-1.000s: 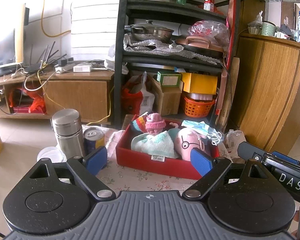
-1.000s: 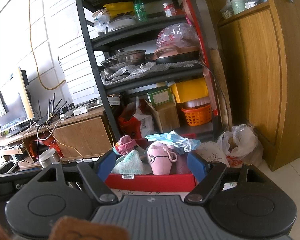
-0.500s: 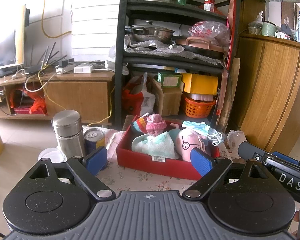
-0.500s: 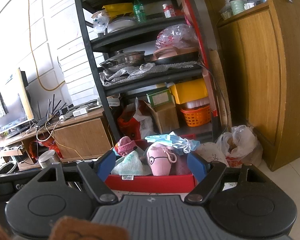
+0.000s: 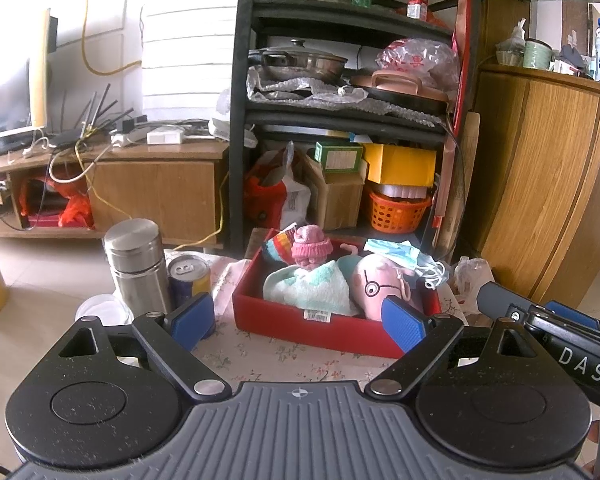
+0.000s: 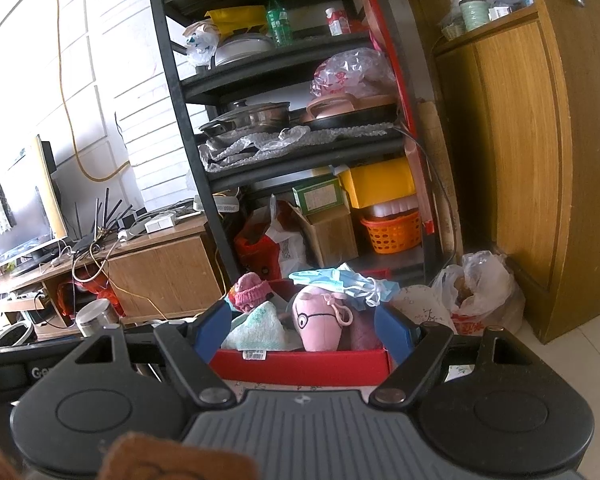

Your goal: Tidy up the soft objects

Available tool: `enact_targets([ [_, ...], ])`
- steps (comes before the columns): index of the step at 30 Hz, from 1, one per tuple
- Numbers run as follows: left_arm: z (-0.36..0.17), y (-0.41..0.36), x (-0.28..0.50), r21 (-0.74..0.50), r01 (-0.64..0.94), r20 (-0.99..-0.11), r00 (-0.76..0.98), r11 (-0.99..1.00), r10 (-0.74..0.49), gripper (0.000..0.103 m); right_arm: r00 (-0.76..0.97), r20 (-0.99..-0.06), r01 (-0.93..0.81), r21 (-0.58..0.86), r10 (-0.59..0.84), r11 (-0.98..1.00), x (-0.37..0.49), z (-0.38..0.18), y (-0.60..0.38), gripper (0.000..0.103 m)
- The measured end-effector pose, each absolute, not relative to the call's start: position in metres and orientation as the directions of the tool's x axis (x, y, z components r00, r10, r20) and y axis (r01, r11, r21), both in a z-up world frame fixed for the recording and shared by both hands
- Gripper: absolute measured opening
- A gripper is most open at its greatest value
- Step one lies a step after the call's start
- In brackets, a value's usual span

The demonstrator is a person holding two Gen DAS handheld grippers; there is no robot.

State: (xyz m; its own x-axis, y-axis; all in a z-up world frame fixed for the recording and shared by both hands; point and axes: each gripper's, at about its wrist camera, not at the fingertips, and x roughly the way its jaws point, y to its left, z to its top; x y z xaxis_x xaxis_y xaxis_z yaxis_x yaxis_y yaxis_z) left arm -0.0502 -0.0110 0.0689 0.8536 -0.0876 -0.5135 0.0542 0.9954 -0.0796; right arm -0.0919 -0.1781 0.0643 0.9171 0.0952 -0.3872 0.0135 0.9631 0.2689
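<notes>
Across the interval shown, no visible change: neither view shifts its framing by any appreciable amount. No item in the red rectangular box (image 5: 320,330) has altered position, and neither the left gripper (image 5: 300,322) nor the right gripper (image 6: 306,330) has altered its jaw spacing or its place relative to the box.

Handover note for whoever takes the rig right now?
Left gripper: open, empty, short of the red box.
Right gripper: open, empty, facing the same box.
In the box: towel, pink plush, pink knit hat, striped sock; face masks on top.
Done: all visible soft things are boxed.
Left: maybe tuck in the masks, which overhang the rim.
</notes>
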Motion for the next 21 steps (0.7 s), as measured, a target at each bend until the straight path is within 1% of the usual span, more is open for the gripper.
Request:
enact_targets([
  [5,0.0671,-0.0071,-0.0468,-0.120,0.068,-0.530,0.839,0.990,-0.122,0.088,0.918,-0.385,0.014,0.271,0.095,0.962,-0.0921,0.0646,-0.1791,0.051],
  [12,0.0666,-0.0061,-0.0439,-0.139,0.079,-0.547,0.825,0.987,-0.143,0.089,0.920,-0.378,0.016,0.284,0.097,0.959,-0.0931,0.0644,-0.1802,0.051],
  [16,0.0679,-0.0082,-0.0475,-0.121,0.083,-0.515,0.846,0.989,-0.134,0.089,0.920,-0.377,0.013,0.301,0.106,0.953,-0.0931,0.0641,-0.1813,0.051],
  [19,0.0677,-0.0077,-0.0490,-0.124,0.085,-0.499,0.856,0.989,-0.136,0.091,0.925,-0.366,0.011,0.303,0.105,0.953,-0.0949,0.0651,-0.1808,0.051],
  [20,0.0673,-0.0066,-0.0487,-0.127,0.083,-0.499,0.856,0.988,-0.136,0.096,0.926,-0.362,0.009,0.305,0.107,0.952,-0.0957,0.0654,-0.1806,0.052],
  [21,0.0673,-0.0057,-0.0475,-0.127,0.080,-0.500,0.855,0.989,-0.133,0.098,0.928,-0.358,0.008,0.308,0.108,0.951,-0.0966,0.0660,-0.1810,0.052],
])
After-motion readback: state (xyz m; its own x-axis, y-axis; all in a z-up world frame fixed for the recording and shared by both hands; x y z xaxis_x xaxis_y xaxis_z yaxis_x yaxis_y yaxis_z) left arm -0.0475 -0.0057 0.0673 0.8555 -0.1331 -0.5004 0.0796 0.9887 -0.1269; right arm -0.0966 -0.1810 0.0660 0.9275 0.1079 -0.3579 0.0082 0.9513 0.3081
